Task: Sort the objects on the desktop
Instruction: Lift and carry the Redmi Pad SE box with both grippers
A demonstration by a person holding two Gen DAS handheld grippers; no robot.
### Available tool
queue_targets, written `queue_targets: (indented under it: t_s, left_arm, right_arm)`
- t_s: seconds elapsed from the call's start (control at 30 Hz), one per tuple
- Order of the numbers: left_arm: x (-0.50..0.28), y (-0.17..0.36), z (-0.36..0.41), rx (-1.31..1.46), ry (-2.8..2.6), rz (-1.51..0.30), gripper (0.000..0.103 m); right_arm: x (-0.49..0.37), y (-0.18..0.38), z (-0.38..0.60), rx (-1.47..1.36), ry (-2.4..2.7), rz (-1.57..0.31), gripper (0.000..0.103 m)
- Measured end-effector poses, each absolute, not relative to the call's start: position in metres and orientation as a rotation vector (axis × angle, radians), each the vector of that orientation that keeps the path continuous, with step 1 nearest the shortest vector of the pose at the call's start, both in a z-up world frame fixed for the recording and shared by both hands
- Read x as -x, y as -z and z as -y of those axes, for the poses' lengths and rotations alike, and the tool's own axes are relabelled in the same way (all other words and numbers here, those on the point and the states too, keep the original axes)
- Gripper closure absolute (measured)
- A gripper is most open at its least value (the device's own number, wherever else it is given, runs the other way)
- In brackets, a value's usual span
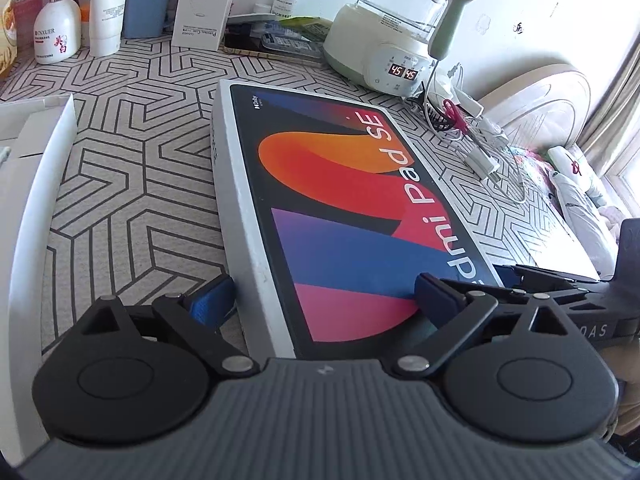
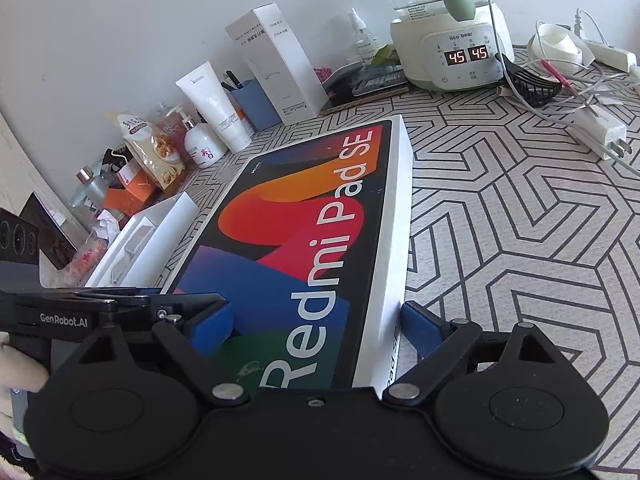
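Both grippers at the near end of the tablet box (image 1: 352,208), lying flat on the table (image 1: 132,200).

Left gripper (image 1: 324,294) and right gripper (image 2: 316,322) with jaws wide, each astride one near corner, pads not clearly pressing. Risk: uneven closing, so a twisted or slipping box, sliding toward the charger (image 2: 600,132) and cables, or against the white tray (image 1: 36,168) just beside.
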State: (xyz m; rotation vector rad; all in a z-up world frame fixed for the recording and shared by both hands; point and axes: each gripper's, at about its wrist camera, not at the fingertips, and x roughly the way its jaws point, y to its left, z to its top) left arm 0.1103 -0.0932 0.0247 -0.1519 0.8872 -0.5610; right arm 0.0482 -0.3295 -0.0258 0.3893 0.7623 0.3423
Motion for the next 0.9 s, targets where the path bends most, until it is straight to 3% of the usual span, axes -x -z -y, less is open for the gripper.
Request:
queue_targets:
  t_s: [0.43,0.9]
  left_arm:
    - [-0.084,-0.055,0.058,0.14,0.507,-0.772,0.006]
    - [-0.045,-0.066,-0.054,0.262,0.277,-0.709,0.004]
  right_arm:
    - [-0.037,0.011,0.303,-0.421,-0.402,-0.662,0.009]
    - [-0.053,0.006,0.198,-0.392,-0.634,-0.652,0.009]
